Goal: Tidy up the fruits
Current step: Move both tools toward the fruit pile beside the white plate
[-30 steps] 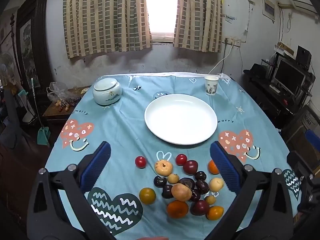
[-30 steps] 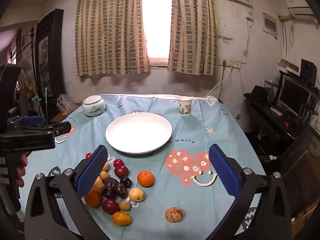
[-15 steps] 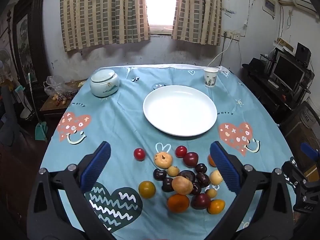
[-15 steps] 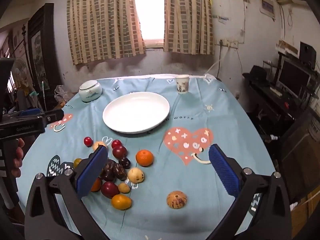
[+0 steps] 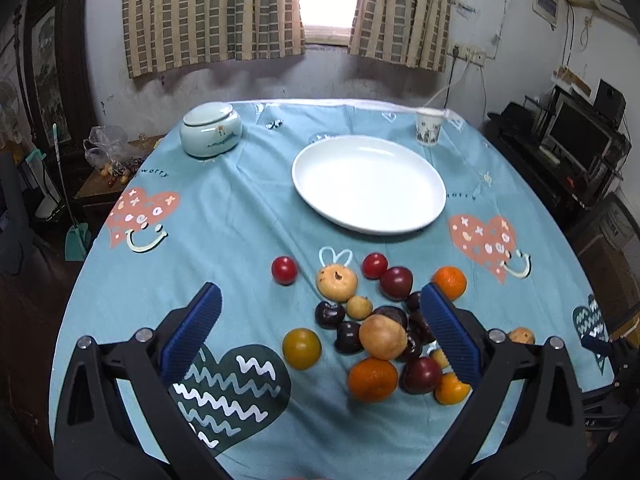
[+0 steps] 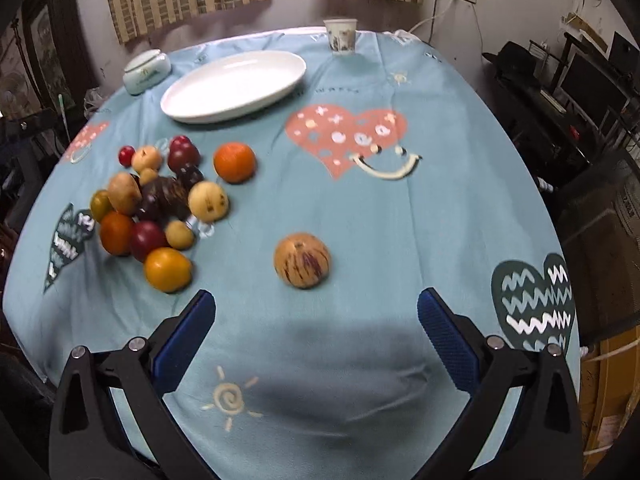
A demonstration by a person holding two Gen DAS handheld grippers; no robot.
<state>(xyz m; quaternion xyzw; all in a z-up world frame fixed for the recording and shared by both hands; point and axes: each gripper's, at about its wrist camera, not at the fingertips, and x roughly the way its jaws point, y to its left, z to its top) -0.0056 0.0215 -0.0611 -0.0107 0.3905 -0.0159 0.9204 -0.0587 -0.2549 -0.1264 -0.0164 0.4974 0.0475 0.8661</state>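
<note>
1. Blue-padded jaws of the left gripper (image 5: 320, 324) are seen spread wide and empty in the lower part of the left wrist view. A heap of fruit (image 5: 380, 320) is shown at centre right, partly behind the right-hand pad. A white plate (image 5: 369, 184), bare, is located above the heap; a lidded jar (image 5: 211, 130) is placed at upper left, a paper cup (image 5: 429, 129) at upper right.

2. In the right wrist view, the right gripper (image 6: 316, 320) is likewise held released, gripping nothing. A striped fruit (image 6: 302, 260) is positioned alone at frame centre, above the jaws, apart from the heap at centre left. The blue tablecloth (image 6: 400, 240) is spread beneath everything.
</note>
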